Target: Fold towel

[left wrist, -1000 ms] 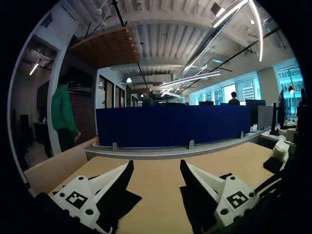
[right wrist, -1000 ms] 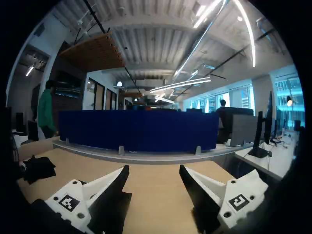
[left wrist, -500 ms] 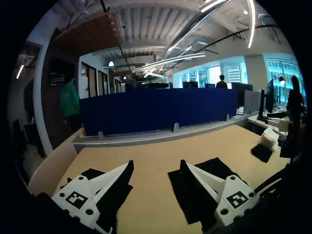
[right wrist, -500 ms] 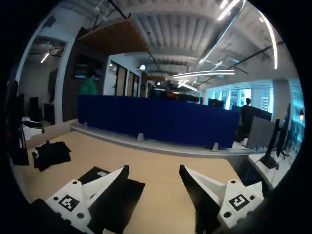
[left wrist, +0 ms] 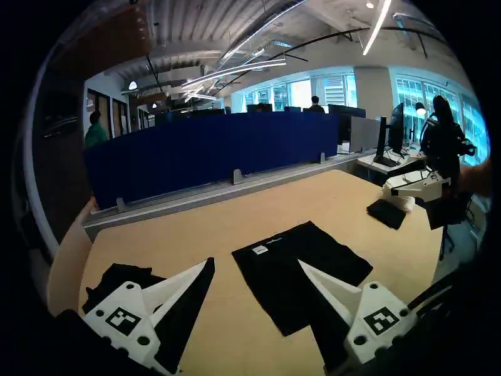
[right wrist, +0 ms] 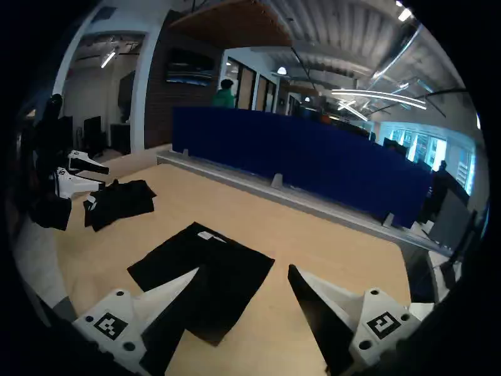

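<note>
The black towel [left wrist: 300, 276] is spread flat in the middle of the surface [left wrist: 188, 232], probably so that its edges can be reached from both sides. The left tool [left wrist: 255, 262] and the right tool [right wrist: 243, 269] are held over the near edge with fingers wide apart (nothing is gripped). The towel lies just ahead of both tools, below them.
</note>
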The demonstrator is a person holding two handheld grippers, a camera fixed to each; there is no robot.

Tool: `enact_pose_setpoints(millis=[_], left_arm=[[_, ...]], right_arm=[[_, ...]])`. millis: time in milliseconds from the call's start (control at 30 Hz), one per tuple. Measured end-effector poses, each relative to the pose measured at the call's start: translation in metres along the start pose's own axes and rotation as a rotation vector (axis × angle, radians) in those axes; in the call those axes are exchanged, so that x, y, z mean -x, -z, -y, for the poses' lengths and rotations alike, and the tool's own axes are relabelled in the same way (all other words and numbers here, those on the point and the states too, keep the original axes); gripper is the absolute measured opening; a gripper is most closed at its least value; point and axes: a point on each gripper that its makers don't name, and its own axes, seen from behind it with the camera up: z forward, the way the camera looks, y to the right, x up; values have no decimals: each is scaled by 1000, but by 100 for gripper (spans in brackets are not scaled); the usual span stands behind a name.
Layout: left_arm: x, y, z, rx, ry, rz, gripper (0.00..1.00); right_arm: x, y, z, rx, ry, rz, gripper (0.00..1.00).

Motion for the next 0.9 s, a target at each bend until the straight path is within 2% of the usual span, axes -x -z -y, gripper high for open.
enact_pose_setpoints(millis=[167, 300, 700, 900], left_arm=[[19, -7, -6, 14, -19, 30, 88], [37, -11, -16, 36, -30, 53, 88], [107, -31, -44, 86, -41, 158, 88], [136, -43, -52, 101, -46, 206, 88]], right_arm=[[17, -5, 5, -10, 17, 30, 100], [35, -10, 7, -17, 26, 57, 100], [104, -29, 23, -77, 16, 159, 100], [136, -40, 30, -89, 8, 208, 100]])
